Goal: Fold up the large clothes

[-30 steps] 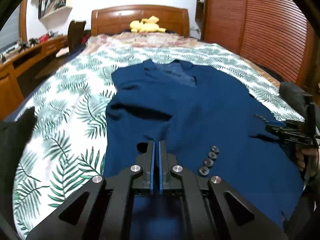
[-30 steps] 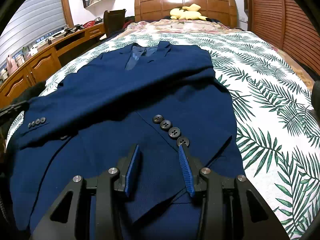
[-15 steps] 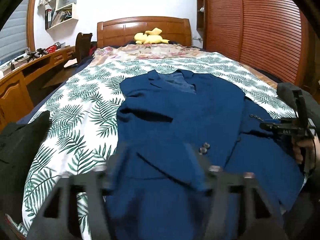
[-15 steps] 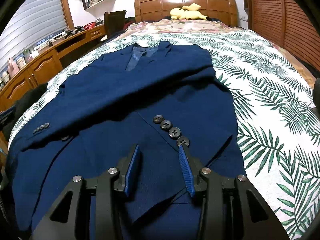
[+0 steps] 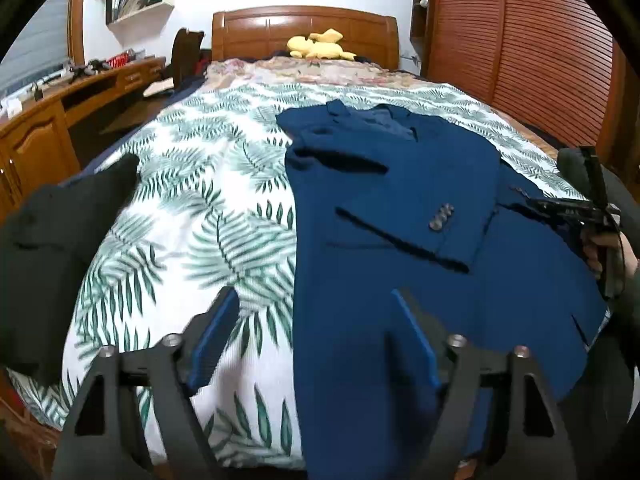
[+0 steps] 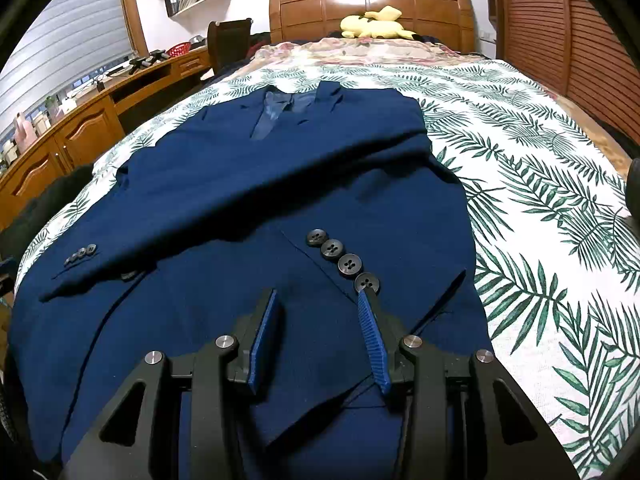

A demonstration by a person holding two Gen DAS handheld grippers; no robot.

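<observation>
Jacket (image 6: 248, 200), navy, lies face up on the bed (image 6: 540, 184), collar toward the headboard (image 6: 372, 4). We see it spread over a leaf-print cover, with its hem at the near edge of the mattress. One sleeve (image 6: 224, 216) is folded across the chest; its cuff, with a short row of small buttons, rests on the front panel. The other sleeve is folded in too, and its cuff with four dark buttons (image 6: 340, 256) lies on top near the middle.

We note the left gripper (image 5: 316, 312) in the left wrist view above the near edge of the bed, over the jacket's left border. Its jaws stand well apart and are closing slightly; one finger is over the cover, the other over the navy cloth. Nothing is pinched between the pads.

We note the right gripper (image 6: 320, 312) above the lower front of the jacket. Its jaws are partly apart, and the right fingertip sits just beside the nearest button. The pads press on no cloth; whether the tips touch the cloth below we cannot tell. In the left wrist view this gripper appears at the right edge, held in a hand (image 5: 596, 252).

A dark garment (image 5: 56, 236) lies on the left corner of the bed. A yellow plush (image 6: 376, 22) sits by the headboard.
</observation>
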